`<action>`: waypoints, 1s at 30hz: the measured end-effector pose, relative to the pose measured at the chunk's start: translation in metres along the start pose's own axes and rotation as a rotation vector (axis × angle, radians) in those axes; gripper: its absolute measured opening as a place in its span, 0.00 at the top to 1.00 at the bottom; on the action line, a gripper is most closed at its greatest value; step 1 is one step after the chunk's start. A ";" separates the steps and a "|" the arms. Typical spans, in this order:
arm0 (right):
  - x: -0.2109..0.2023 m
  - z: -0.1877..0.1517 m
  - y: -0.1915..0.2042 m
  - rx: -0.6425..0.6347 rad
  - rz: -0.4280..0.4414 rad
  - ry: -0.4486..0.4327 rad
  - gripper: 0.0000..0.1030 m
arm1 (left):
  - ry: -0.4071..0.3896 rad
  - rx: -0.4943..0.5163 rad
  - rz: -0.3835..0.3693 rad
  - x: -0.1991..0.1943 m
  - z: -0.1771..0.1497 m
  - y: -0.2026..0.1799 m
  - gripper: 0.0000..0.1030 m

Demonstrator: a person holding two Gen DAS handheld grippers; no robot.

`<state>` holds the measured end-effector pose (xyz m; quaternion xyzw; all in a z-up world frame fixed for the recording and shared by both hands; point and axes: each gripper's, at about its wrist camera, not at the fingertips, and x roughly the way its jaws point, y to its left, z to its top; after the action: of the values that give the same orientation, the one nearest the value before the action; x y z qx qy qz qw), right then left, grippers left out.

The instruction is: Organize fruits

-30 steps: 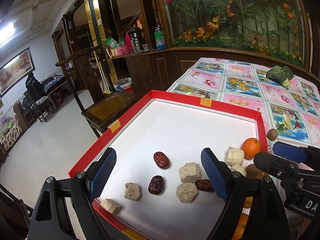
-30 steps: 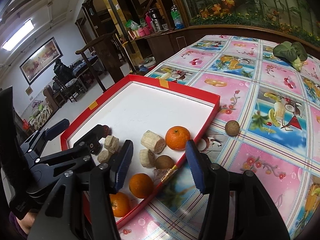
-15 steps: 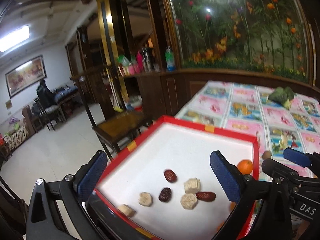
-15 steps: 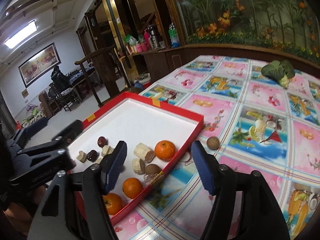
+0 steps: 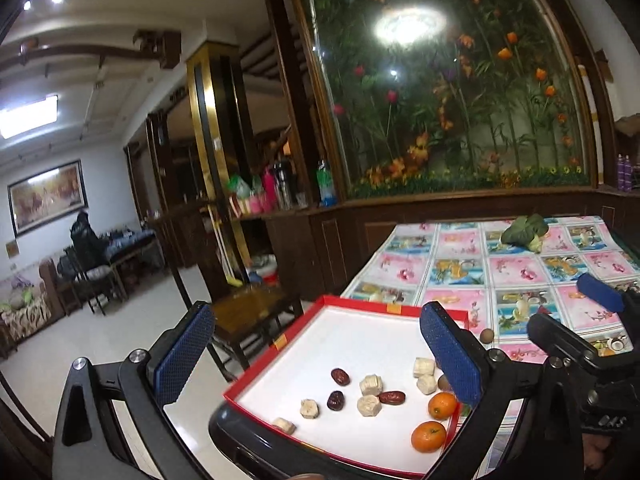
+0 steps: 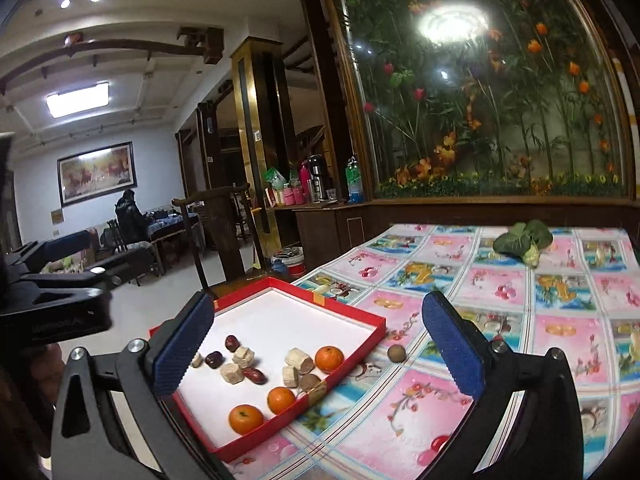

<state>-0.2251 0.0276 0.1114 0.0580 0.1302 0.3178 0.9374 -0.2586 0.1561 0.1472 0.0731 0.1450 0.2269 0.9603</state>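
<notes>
Red tray point(image 6: 362, 317) holds oranges point(image 6: 329, 359); brown fruit point(image 6: 396, 353) lies just outside.

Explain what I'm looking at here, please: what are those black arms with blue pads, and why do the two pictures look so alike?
They are two hand-held grippers, one in each of a person's hands, with no robot behind them. Each carries a camera looking forward between its two blue-padded fingers, so you get one picture per hand.

In the left picture the left gripper is open and empty; the right picture shows the right gripper likewise.

Below lies a red tray on a flowery tablecloth. In the tray are three oranges, dark red dates and pale chunks. One small brown fruit sits outside on the cloth, and a leafy green vegetable rests farther off.
</notes>
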 end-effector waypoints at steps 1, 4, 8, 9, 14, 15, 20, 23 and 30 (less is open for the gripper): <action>0.000 0.000 -0.002 0.023 0.002 0.004 0.00 | -0.008 0.006 0.015 -0.001 0.000 0.001 0.00; 0.002 0.000 -0.004 0.058 -0.002 0.033 0.00 | 0.020 -0.008 0.047 0.005 -0.002 0.007 0.00; 0.007 -0.001 0.006 0.050 -0.022 0.070 0.00 | 0.048 -0.027 0.090 0.009 -0.007 0.015 0.00; 0.009 -0.001 0.009 0.044 -0.020 0.080 0.00 | 0.054 -0.032 0.098 0.010 -0.008 0.018 0.00; 0.018 -0.003 0.025 0.029 0.001 0.109 0.00 | 0.078 -0.070 0.129 0.010 -0.014 0.033 0.00; 0.020 -0.003 0.029 0.021 0.004 0.113 0.00 | 0.084 -0.078 0.129 0.011 -0.016 0.035 0.00; 0.036 -0.003 0.045 -0.006 0.018 0.152 0.00 | 0.143 -0.139 0.124 0.019 -0.022 0.052 0.00; 0.046 -0.004 0.054 -0.024 0.012 0.177 0.00 | 0.164 -0.170 0.137 0.022 -0.026 0.060 0.00; 0.063 -0.011 0.069 -0.049 0.012 0.242 0.00 | 0.217 -0.221 0.155 0.030 -0.036 0.074 0.00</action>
<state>-0.2202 0.1215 0.1016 -0.0028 0.2340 0.3310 0.9141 -0.2752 0.2382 0.1216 -0.0471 0.2157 0.3215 0.9208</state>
